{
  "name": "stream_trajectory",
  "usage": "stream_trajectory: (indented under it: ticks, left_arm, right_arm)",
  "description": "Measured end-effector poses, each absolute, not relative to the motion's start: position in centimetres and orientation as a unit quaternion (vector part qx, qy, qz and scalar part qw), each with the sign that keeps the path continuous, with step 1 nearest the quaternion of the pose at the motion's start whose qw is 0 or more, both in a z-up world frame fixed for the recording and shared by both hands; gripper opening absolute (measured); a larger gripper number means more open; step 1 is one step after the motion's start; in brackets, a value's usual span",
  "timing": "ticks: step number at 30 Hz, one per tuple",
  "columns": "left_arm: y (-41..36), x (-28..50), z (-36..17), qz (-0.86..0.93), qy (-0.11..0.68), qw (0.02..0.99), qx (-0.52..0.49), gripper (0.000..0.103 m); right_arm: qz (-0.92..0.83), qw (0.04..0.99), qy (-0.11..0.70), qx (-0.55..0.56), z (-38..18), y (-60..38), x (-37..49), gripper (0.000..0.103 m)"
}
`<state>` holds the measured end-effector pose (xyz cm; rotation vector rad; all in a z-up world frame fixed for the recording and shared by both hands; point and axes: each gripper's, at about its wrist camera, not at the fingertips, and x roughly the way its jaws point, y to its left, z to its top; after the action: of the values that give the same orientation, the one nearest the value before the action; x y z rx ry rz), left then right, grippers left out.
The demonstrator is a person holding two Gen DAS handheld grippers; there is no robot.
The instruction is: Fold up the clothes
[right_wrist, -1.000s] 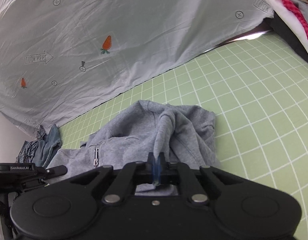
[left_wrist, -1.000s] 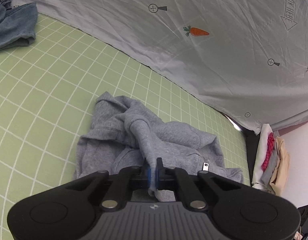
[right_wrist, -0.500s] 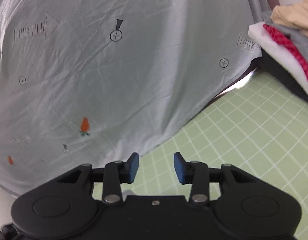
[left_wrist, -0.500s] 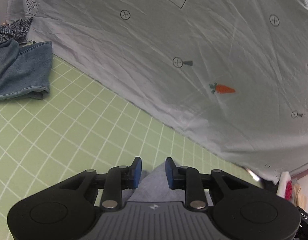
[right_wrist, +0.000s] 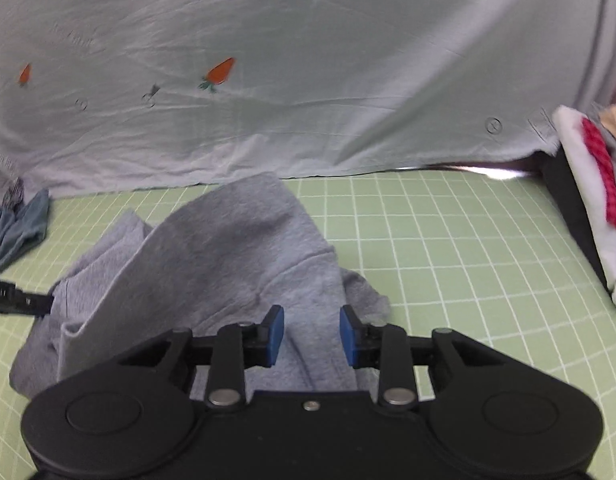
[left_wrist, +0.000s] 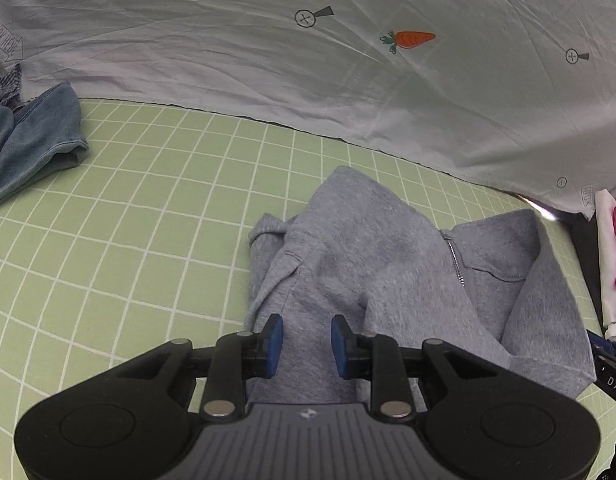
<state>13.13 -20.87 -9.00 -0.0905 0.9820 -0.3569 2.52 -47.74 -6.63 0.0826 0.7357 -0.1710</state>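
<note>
Now both claws apart, clamping nothing: left gripper (left_wrist: 303, 340) and right gripper (right_wrist: 312, 336) hover over crumpled grey hoodie (left_wrist: 380, 272) on green grid mat (left_wrist: 147, 220). Right jaws just narrowed. Pinch one layer only at 12 o'clock edge, then spread flat.

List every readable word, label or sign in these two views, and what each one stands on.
"LOOK HERE" in an arrow outline, on the pale sheet at the left edge of the left wrist view.
"DAS", cut off by the frame, on a black part at the right edge.
Faint print on a black part in the right wrist view: too blurred to read.
No text shows on the grey sweatshirt.
</note>
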Motion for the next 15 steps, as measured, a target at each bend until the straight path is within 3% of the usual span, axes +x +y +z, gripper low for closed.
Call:
stream_trajectory:
  ticks: [2,6,8,10,11,15]
  left_arm:
    - [-21.0,13.4,-9.3,-0.169,0.472,0.865,-0.04,0.029]
    - [-21.2,14.0,-10.3,-0.171,0.479,0.86,-0.039,0.046]
    - [-21.7,14.2,-10.7,-0.181,0.481,0.858,-0.029,0.045]
    - [-22.0,14.4,-11.0,-0.186,0.481,0.857,-0.022,0.034]
    - [-21.9,14.5,-10.8,-0.188,0.478,0.857,-0.027,0.012]
    - [-20.1,14.6,-9.2,-0.195,0.46,0.862,-0.086,0.004]
  right_arm:
    - [-0.076,0.927,0.366,0.012,-7.0,-47.1,3.0,0.028]
    - [-0.068,0.919,0.388,0.004,-8.1,-47.2,4.1,0.029]
    - [-0.063,0.918,0.392,0.008,-8.5,-47.6,4.5,0.027]
    - [-0.058,0.918,0.393,0.012,-8.7,-48.0,4.7,0.017]
    - [-0.058,0.919,0.388,0.02,-8.5,-48.3,4.5,0.011]
    - [-0.082,0.929,0.355,0.062,-7.1,-50.2,3.3,0.006]
